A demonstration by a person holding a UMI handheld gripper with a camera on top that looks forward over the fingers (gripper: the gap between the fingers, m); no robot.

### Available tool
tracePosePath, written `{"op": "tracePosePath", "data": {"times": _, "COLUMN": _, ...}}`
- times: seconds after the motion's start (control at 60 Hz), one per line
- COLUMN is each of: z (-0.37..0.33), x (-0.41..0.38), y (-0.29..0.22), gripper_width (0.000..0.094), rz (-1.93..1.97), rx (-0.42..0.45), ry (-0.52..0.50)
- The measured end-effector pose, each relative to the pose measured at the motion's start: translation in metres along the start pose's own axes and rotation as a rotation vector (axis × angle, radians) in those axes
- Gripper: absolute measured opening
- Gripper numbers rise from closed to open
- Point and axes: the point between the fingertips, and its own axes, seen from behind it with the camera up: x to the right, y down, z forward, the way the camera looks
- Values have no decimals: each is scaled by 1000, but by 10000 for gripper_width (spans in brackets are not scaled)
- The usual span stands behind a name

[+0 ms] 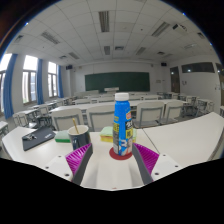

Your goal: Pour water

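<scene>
A plastic bottle (122, 122) with a blue cap and a colourful label stands upright on a red coaster (121, 154) on a white table (180, 140). My gripper (113, 152) is open. The bottle stands between the fingertips, with a gap on each side. The magenta pads (81, 157) flank it and do not touch it. A green cup (78, 135) stands on the table just left of the bottle, behind the left fingertip.
A black object (38, 138) lies on the table to the far left. Rows of desks and chairs (100, 108) fill the classroom beyond, up to a green chalkboard (116, 80) on the far wall. The white table extends right.
</scene>
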Motion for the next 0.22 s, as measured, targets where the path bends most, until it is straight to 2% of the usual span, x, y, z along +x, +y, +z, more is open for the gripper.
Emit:
{"op": "tracePosePath", "data": {"times": 0.05, "z": -18, "x": -41, "y": 4, "gripper_width": 843, "rz": 4, "rx": 7, "ry": -23}}
{"op": "tracePosePath", "data": {"times": 0.067, "z": -21, "x": -27, "y": 7, "gripper_width": 845, "rz": 6, "rx": 12, "ry": -39}}
{"op": "tracePosePath", "data": {"times": 0.217, "z": -54, "x": -78, "y": 30, "gripper_width": 843, "rz": 48, "rx": 10, "ry": -99}}
